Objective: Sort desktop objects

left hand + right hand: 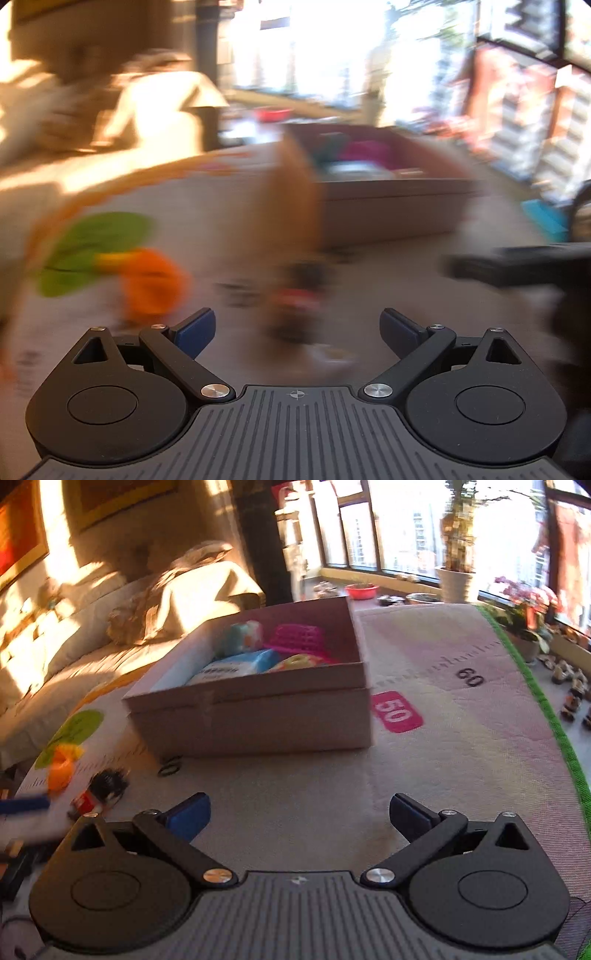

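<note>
Cardboard box [251, 701] sits at twelve o'clock; both the right hand-held gripper [299, 812] and left hand-held gripper [297, 328] gape released, empty. Best steady the left over the small red-and-black item [295, 306] before clenching.

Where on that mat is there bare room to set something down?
The widest free patch lies right of the cardboard box, around the pink 50 label, out to the green mat edge. The strip between the box and the right hand-held gripper is bare too. It is crowded at left, round the orange toy and the small red item.
</note>
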`<state>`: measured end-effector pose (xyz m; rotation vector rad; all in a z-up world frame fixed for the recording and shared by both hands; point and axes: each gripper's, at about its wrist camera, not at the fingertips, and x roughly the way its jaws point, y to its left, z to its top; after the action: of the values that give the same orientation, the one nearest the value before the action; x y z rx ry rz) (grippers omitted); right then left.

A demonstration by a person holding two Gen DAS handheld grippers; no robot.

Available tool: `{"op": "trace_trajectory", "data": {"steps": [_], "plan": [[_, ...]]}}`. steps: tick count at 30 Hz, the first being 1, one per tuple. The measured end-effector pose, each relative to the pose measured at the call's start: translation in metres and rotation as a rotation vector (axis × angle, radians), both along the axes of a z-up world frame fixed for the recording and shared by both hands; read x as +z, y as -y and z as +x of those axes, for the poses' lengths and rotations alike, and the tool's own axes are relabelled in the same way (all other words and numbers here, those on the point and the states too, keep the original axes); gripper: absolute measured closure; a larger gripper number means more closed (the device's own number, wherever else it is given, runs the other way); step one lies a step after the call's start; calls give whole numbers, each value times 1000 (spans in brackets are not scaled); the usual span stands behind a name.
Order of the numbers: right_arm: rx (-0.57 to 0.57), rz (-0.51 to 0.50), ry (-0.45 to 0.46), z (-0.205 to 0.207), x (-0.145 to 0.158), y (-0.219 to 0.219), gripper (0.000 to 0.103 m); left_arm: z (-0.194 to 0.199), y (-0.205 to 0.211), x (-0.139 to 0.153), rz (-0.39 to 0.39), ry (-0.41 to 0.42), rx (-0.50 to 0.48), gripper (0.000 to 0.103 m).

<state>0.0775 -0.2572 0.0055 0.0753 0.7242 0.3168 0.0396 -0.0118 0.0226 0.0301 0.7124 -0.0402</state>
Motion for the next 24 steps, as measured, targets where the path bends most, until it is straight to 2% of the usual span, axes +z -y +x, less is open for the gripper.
{"op": "trace_trajectory", "data": {"steps": [1,3,5,7,13,15,16,20,24], "plan": [[41,1,-5,-5,2,-6,0,5,-7,1,23,0,50,4],[129,18,-16,-16,4,-20,5,9,-27,7,3,5,128,4],[235,21,-28,-28,6,-37,21,12,-47,14,-18,15,186,4],[330,18,-38,-38,7,-58,27,14,-59,20,-1,26,229,4],[508,-9,-1,-49,10,-117,27,24,-80,19,5,5,292,4],[536,-32,5,-48,8,-132,43,28,-85,15,2,-13,306,4],[546,-56,3,-47,6,-138,60,30,-87,14,-1,-20,309,4],[514,-86,19,-42,5,-133,62,39,-92,7,-21,-38,319,4],[389,-92,15,-29,5,-96,62,55,-101,1,-55,-56,356,4]]}}
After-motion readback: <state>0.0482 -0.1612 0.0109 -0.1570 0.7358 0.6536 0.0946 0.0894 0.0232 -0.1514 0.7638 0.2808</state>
